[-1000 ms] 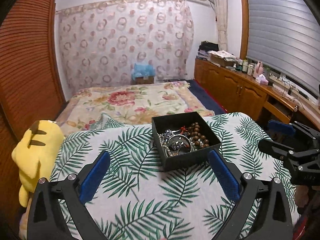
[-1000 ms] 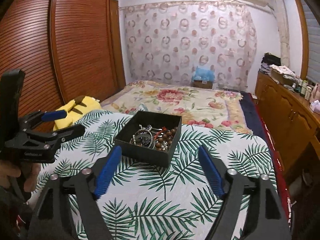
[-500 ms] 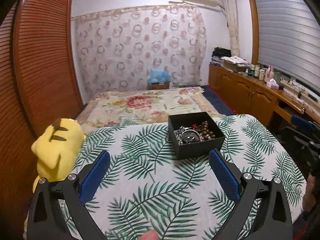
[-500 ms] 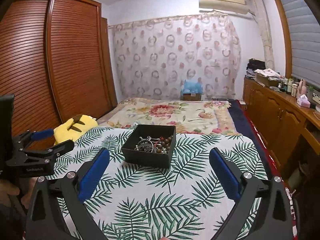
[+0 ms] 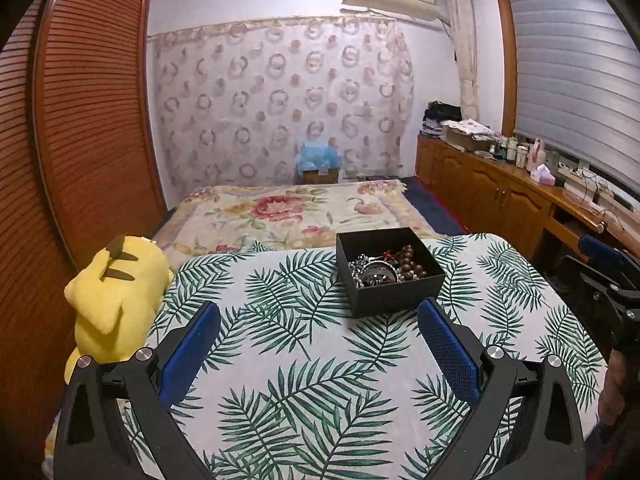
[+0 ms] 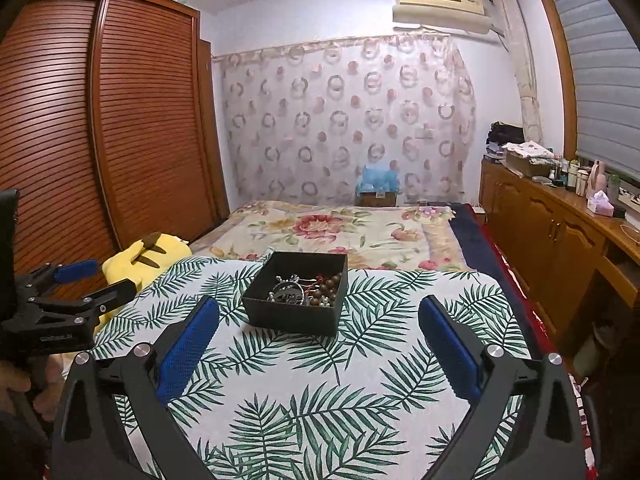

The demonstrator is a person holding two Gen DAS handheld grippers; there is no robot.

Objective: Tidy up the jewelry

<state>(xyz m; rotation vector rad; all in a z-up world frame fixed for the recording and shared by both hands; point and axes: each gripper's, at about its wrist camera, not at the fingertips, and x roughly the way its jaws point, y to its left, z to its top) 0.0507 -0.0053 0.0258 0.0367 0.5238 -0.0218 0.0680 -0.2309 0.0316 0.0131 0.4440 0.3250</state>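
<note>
Hovering over the table: left gripper [image 5: 318, 330] spread wide, nothing between its blue ribbed pads [image 5: 190, 346]. Right gripper [image 6: 318, 330] likewise spread fully, empty, pointing at the same spot from the other side.

Box [image 5: 390, 270] sits well ahead of both, on the far half of the table, touching neither. Jewelry [image 5: 386, 270] is all inside it.

Progress, my read: looks finished or close to it. No loose pieces on the tablecloth [image 5: 320, 380], nothing held. Contents are one tangled heap, so any sorting by piece is not done. No lid in view.

Materials: box is matte black, square, rigid-walled, likely card. Inside: round brown beads, looks like wood, plus shiny metal chain and a red bit. Cloth is soft, white, green leaf print. Yellow plush toy [image 5: 114, 300] at the left table edge.
</note>
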